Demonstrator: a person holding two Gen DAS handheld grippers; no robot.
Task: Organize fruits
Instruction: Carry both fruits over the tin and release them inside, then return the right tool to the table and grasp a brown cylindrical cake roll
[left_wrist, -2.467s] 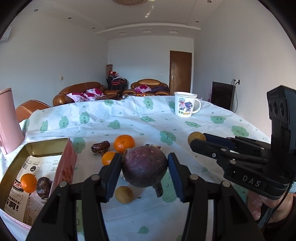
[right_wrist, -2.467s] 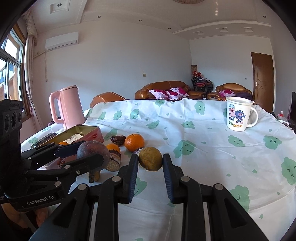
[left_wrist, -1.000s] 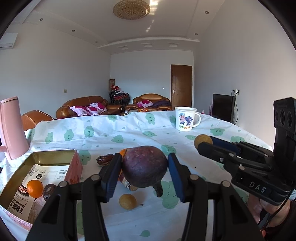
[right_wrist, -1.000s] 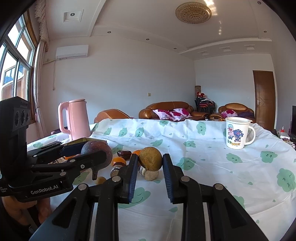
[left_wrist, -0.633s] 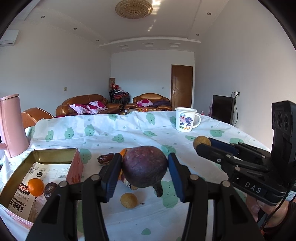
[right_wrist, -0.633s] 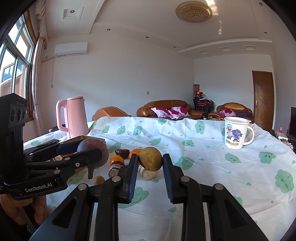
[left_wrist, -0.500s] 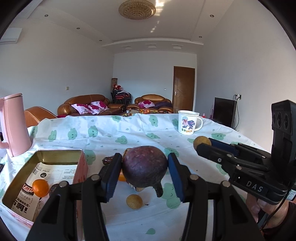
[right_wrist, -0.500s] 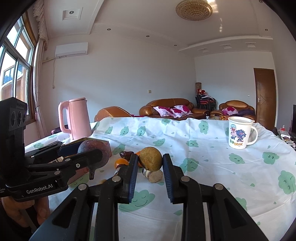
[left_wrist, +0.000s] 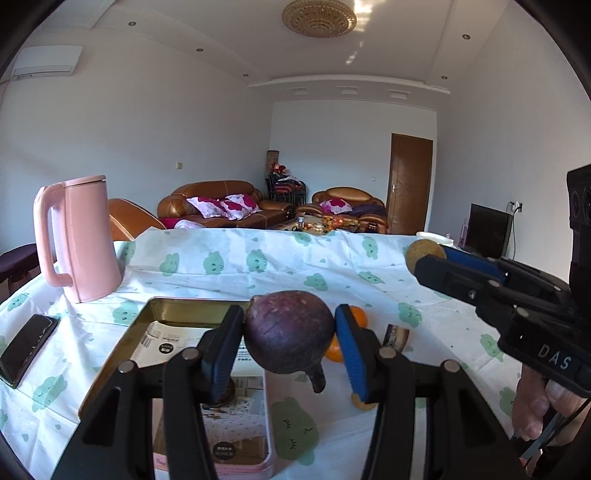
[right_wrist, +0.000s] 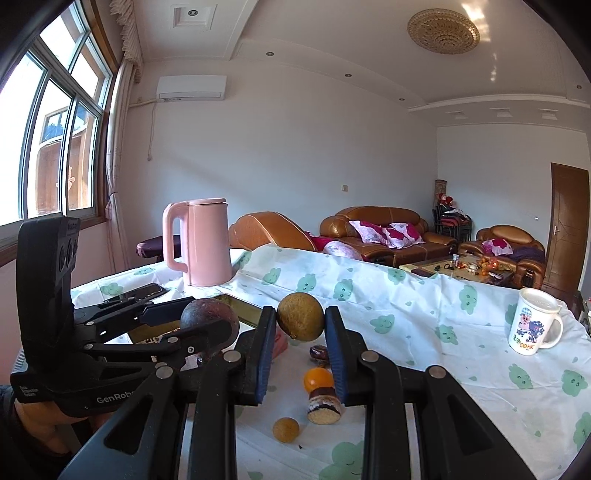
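My left gripper (left_wrist: 290, 341) is shut on a dark purple round fruit (left_wrist: 289, 330) and holds it in the air over the right edge of the open gold tin (left_wrist: 173, 317). My right gripper (right_wrist: 300, 332) is shut on a tan-brown round fruit (right_wrist: 300, 320), also lifted above the table. In the right wrist view the left gripper (right_wrist: 207, 326) sits to the left with the purple fruit (right_wrist: 208, 317). In the left wrist view the right gripper (left_wrist: 424, 258) sits at the right with the brown fruit (left_wrist: 423, 253).
On the cloud-print cloth lie a small orange (right_wrist: 318, 380), a small yellow-brown fruit (right_wrist: 285, 429), a cut dark piece (right_wrist: 324, 406) and a dark date (right_wrist: 319, 352). A pink kettle (left_wrist: 79, 236) and a phone (left_wrist: 27, 347) are at the left; a white mug (right_wrist: 532, 325) at the right.
Both grippers have swung left while holding their fruits. The left gripper now hangs over the tin's right edge, and the kettle and phone have come into view.
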